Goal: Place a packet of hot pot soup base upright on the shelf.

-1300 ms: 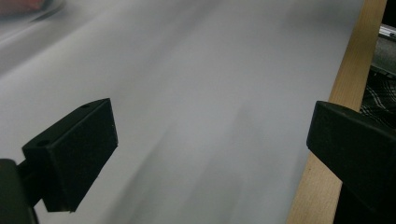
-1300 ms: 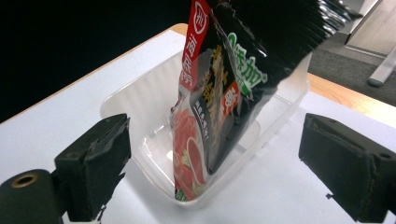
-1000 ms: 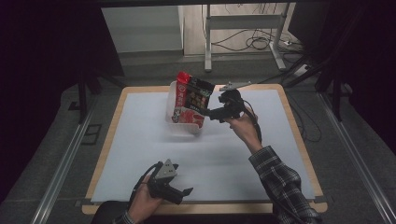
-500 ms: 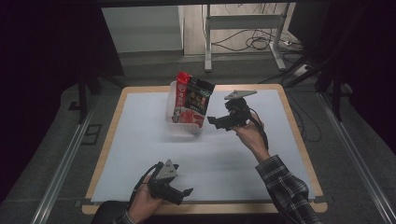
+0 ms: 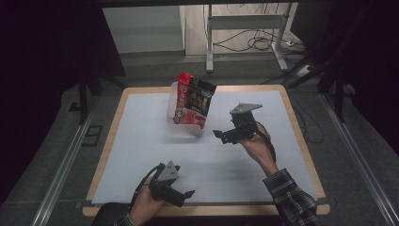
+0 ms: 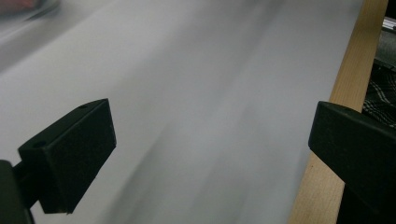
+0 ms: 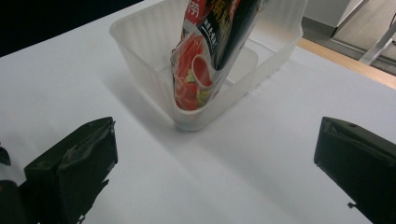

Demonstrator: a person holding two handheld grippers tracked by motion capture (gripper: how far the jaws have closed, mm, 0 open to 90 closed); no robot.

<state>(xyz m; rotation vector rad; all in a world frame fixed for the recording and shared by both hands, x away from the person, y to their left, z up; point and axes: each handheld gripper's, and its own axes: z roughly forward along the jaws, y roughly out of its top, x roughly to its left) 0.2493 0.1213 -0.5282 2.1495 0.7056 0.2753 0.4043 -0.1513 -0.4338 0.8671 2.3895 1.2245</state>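
A translucent white basket (image 5: 186,128) stands at the back middle of the table. A red packet (image 5: 181,92) and a black snack packet (image 5: 201,96) stand upright in it. My right gripper (image 5: 220,136) hovers just right of the basket, pointing at it. Its jaws have just been opening and stand open with nothing between them. In the right gripper view the basket (image 7: 140,51) and the black packet (image 7: 219,42) lie ahead of the right gripper (image 7: 215,172). My left gripper (image 5: 186,197) rests near the front edge, open and empty. In the left gripper view the left gripper (image 6: 210,158) faces bare table.
The white table top (image 5: 141,141) has a wooden rim (image 5: 106,155); that rim (image 6: 345,93) runs along the right of the left gripper view. A checked sleeve (image 5: 291,197) comes in at the front right. Cables and a metal stand (image 5: 244,28) lie on the floor behind.
My right gripper has drawn back from the packets in the basket, toward the person and lower, with its jaws wider. The left gripper has stayed in place.
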